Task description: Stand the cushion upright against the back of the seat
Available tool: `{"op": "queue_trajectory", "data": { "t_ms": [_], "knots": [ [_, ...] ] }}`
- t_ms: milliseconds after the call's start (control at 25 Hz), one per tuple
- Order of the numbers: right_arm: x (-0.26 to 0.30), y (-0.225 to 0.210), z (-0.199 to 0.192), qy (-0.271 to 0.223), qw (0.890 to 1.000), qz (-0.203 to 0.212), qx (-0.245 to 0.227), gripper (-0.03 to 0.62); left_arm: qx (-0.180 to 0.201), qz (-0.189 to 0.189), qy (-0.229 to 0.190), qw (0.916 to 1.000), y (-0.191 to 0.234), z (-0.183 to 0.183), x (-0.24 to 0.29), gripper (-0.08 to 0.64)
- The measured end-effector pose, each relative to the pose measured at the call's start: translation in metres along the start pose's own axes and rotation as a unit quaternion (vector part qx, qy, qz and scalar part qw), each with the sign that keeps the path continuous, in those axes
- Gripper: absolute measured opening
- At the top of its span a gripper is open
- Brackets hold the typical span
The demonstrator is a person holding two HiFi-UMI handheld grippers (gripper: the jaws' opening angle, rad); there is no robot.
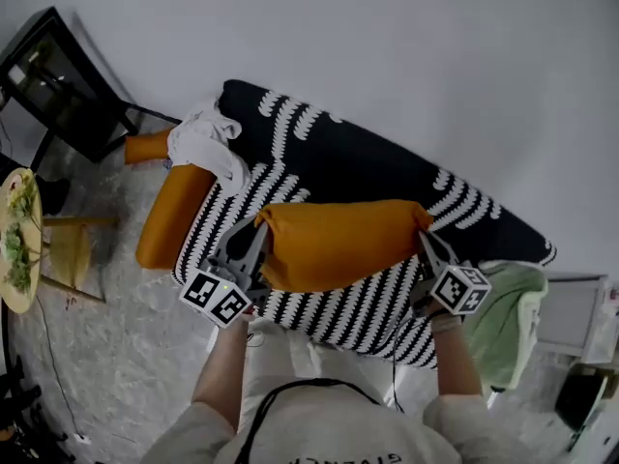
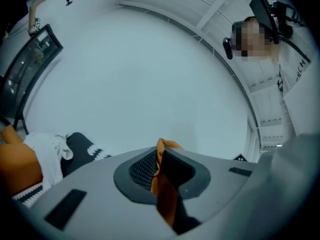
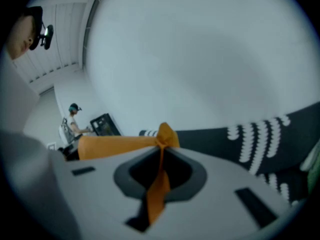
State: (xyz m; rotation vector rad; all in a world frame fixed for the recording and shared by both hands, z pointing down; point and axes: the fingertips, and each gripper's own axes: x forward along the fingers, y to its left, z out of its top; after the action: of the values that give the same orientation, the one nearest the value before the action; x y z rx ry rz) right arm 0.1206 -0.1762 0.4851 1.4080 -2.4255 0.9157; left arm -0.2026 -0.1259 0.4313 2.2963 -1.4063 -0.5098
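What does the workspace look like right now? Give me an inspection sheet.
Surface: seat with a black-and-white cover.
Job's things: orange cushion held lengthwise over the seat, not yet against the back.
Clutter: second cushion, white cloth, green cloth.
Grippers: left gripper and right gripper each shut on a cushion corner.
Cables: thin cable on the floor, left.
Surroundings: white wall, round table, dark screen, another person far off.

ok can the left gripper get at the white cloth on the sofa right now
Probably not: the left gripper is shut on the orange cushion; nothing else blocks the white cloth.
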Motion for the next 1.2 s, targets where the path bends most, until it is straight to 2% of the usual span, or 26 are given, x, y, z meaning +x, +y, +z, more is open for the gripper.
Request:
{"op": "queue_trajectory", "data": {
  "t_ms": [200,320,440,520,640,720,800,880,960,1080,1200],
  "knots": [
    [-0.063,-0.075,-0.016,-0.008,0.998,-0.062,0.022,0.031,0.028,-0.073,0.016,0.9968,-0.077,-0.025,0.065,0.058],
    [-0.109,-0.119,-0.027,-0.031,0.992,-0.107,0.054,0.026,0.029,-0.12,0.04,0.9916,-0.126,-0.051,0.097,0.058],
    [-0.135,-0.161,-0.047,-0.025,0.987,-0.134,0.085,0.026,0.028,-0.156,0.061,0.9855,-0.168,-0.079,0.12,0.058],
    [-0.144,-0.183,-0.061,-0.01,0.983,-0.151,0.103,0.028,0.032,-0.175,0.07,0.9816,-0.192,-0.095,0.132,0.058],
    [-0.167,-0.211,-0.08,0.009,0.97,-0.201,0.136,0.043,0.044,-0.195,0.081,0.9763,-0.223,-0.113,0.147,0.058],
    [-0.186,-0.224,-0.089,0.009,0.96,-0.239,0.149,0.07,0.057,-0.196,0.089,0.9748,-0.236,-0.124,0.156,0.058],
    [-0.205,-0.229,-0.089,-0.001,0.955,-0.259,0.145,0.127,0.056,-0.196,0.097,0.9741,-0.246,-0.133,0.165,0.06],
    [-0.213,-0.221,-0.076,-0.015,0.962,-0.246,0.117,0.133,0.056,-0.205,0.104,0.9716,-0.256,-0.141,0.173,0.058],
    [-0.209,-0.198,-0.051,-0.029,0.975,-0.213,0.065,0.133,0.059,-0.215,0.11,0.9686,-0.268,-0.149,0.178,0.058],
    [-0.192,-0.146,-0.006,-0.057,0.989,-0.138,-0.005,0.133,0.056,-0.229,0.118,0.9647,-0.285,-0.162,0.181,0.058],
    [-0.175,-0.091,0.03,-0.085,0.994,-0.053,-0.041,0.133,0.058,-0.242,0.128,0.9602,-0.302,-0.175,0.184,0.058]
  ]
}}
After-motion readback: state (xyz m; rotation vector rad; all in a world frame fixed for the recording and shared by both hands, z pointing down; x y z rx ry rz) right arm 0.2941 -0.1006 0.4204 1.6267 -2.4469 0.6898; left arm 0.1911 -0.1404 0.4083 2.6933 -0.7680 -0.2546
